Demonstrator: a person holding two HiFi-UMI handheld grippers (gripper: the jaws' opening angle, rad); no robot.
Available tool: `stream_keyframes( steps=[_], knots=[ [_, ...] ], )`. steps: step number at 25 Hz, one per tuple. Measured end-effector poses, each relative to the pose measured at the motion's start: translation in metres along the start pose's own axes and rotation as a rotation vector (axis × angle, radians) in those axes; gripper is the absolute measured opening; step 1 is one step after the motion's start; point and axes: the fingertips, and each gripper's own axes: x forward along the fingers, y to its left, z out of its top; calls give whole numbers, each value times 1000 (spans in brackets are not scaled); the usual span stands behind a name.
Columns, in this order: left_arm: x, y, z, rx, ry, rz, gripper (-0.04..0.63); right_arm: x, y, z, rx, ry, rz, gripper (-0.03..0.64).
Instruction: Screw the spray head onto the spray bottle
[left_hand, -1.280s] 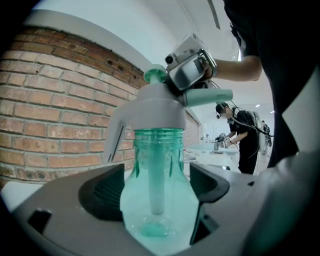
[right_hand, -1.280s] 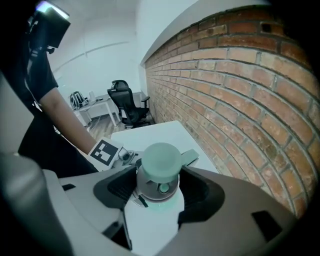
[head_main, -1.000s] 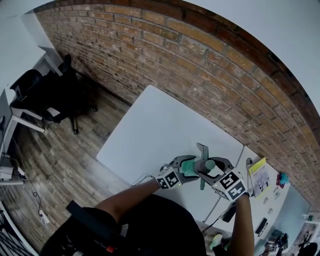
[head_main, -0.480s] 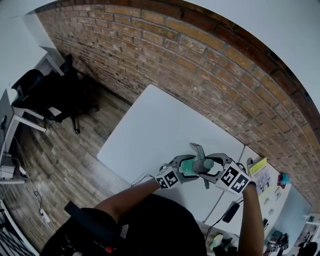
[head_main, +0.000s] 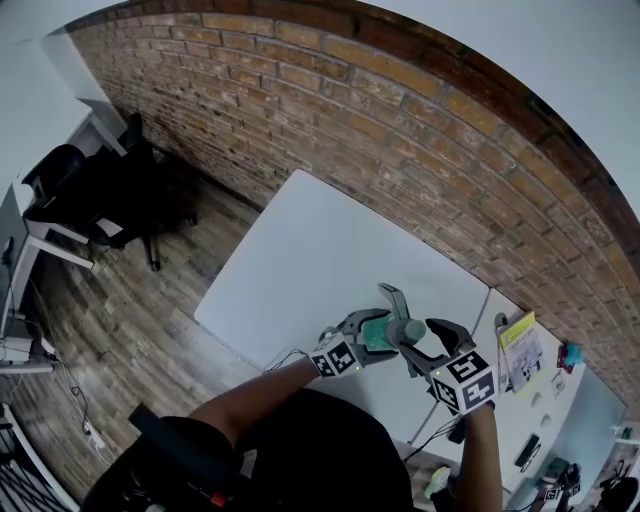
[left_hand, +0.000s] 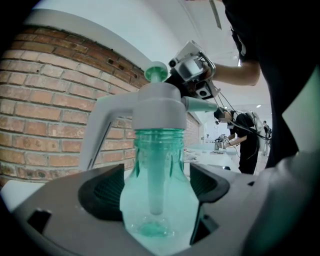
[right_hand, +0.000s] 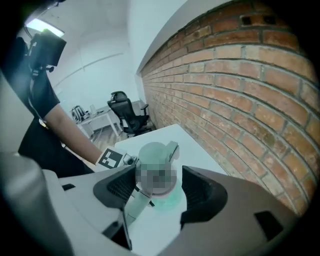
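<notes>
Right hand-held gripper (head_main: 420, 340), nose-down on spray head (left_hand: 157, 107)

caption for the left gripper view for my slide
Left gripper clamps the green spray bottle, grey spray head seated on its neck.

A translucent green plastic spray bottle (left_hand: 160, 200) is upright in the air, with a grey plastic spray head (left_hand: 157, 107), green-tipped, seated on its neck.

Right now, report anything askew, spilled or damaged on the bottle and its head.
Nothing stands out. The grey plastic spray head sits straight on the neck of the translucent green plastic spray bottle, held in the left claw; no liquid or cracks show. The right claw clasps the head.
</notes>
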Motion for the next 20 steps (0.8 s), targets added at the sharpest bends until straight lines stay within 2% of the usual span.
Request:
stream_keyframes(
  steps=[5, 13, 16, 20],
  knots=[
    [0, 0, 0, 0, -3, 1, 396, -1, 5, 6, 130, -62, -98, 272],
    [0, 0, 0, -1, -2, 0, 396, 15, 6, 7, 175, -50, -274, 273],
    [1, -1, 1, -2, 0, 1, 396, 18, 6, 6, 158, -34, -314, 273],
    [1, -1, 2, -1, -1, 3, 396, 20, 5, 6, 79, -3, -317, 273]
  ],
)
